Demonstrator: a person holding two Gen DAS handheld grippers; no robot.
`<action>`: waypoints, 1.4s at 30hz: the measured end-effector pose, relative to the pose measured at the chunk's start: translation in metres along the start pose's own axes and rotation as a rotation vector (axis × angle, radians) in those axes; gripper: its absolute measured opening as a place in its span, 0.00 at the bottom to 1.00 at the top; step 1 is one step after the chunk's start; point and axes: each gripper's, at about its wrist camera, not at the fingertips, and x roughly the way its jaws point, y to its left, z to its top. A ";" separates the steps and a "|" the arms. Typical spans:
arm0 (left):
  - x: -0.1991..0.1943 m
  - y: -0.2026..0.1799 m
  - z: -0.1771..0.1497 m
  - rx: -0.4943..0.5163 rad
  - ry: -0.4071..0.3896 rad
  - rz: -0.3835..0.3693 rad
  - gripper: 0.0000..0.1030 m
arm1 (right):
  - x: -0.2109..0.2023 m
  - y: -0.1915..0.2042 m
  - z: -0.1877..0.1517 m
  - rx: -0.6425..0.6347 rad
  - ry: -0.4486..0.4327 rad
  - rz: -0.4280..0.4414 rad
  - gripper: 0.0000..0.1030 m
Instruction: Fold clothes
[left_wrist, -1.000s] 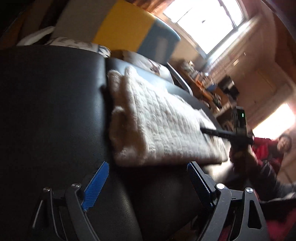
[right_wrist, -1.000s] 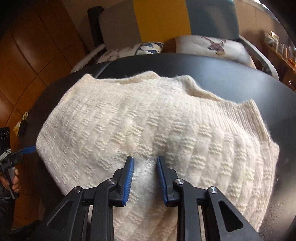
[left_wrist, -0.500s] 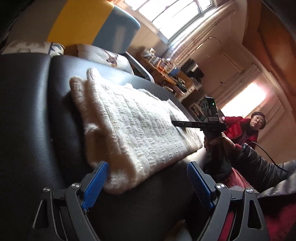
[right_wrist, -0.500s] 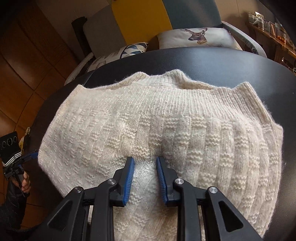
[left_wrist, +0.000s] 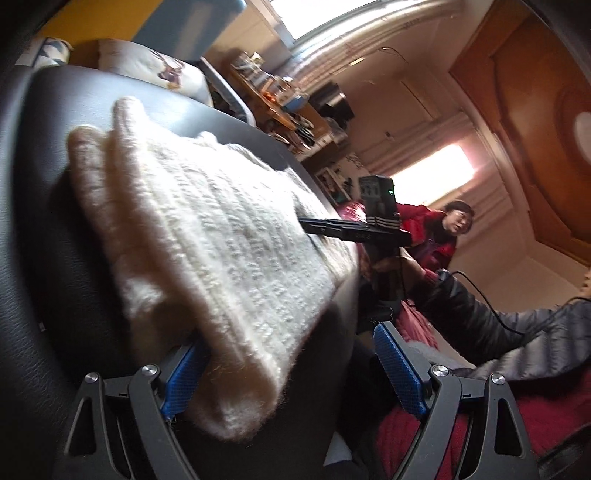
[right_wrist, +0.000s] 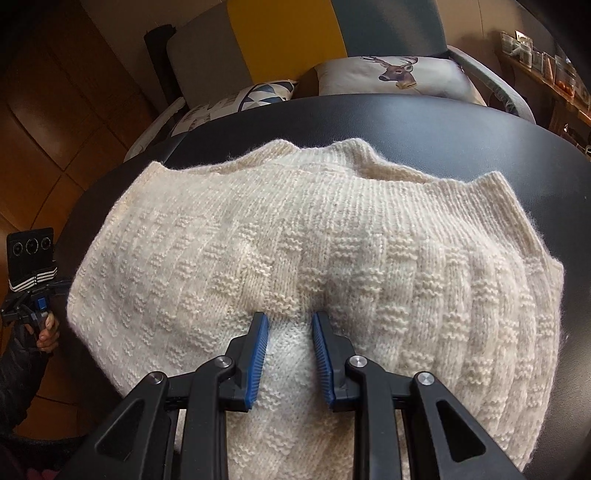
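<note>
A cream knitted sweater (right_wrist: 295, 229) lies folded on a black leather surface (right_wrist: 406, 118). My right gripper (right_wrist: 290, 317) is shut on a raised pinch of knit at the sweater's near edge. In the left wrist view the sweater (left_wrist: 221, 229) runs away from me, and its near rolled end sits between the fingers of my left gripper (left_wrist: 286, 336), which is open and touches the roll with its left pad. The right gripper (left_wrist: 317, 227) shows there from the side on the knit. The left gripper (right_wrist: 40, 299) appears at the sweater's left end in the right wrist view.
Behind the leather surface (left_wrist: 37, 258) stands a yellow and blue-grey sofa with a deer cushion (right_wrist: 399, 74) and a triangle-print cushion (right_wrist: 240, 103). A person in a red jacket (left_wrist: 436, 229) is beyond the far edge. A cluttered shelf (left_wrist: 273, 92) lines the wall.
My left gripper has moved forward, so the sweater's near end now lies between its open fingers. The right gripper keeps its pinch and has barely shifted.
</note>
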 end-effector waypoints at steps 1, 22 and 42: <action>-0.001 -0.001 -0.003 -0.007 0.014 -0.030 0.85 | 0.000 0.000 0.000 -0.001 -0.002 -0.001 0.23; 0.004 -0.016 -0.031 0.036 0.136 0.044 0.51 | 0.010 -0.003 0.005 -0.014 -0.019 -0.013 0.24; -0.035 -0.063 -0.071 -0.150 -0.132 0.349 0.55 | 0.017 -0.003 0.007 -0.040 -0.060 -0.047 0.24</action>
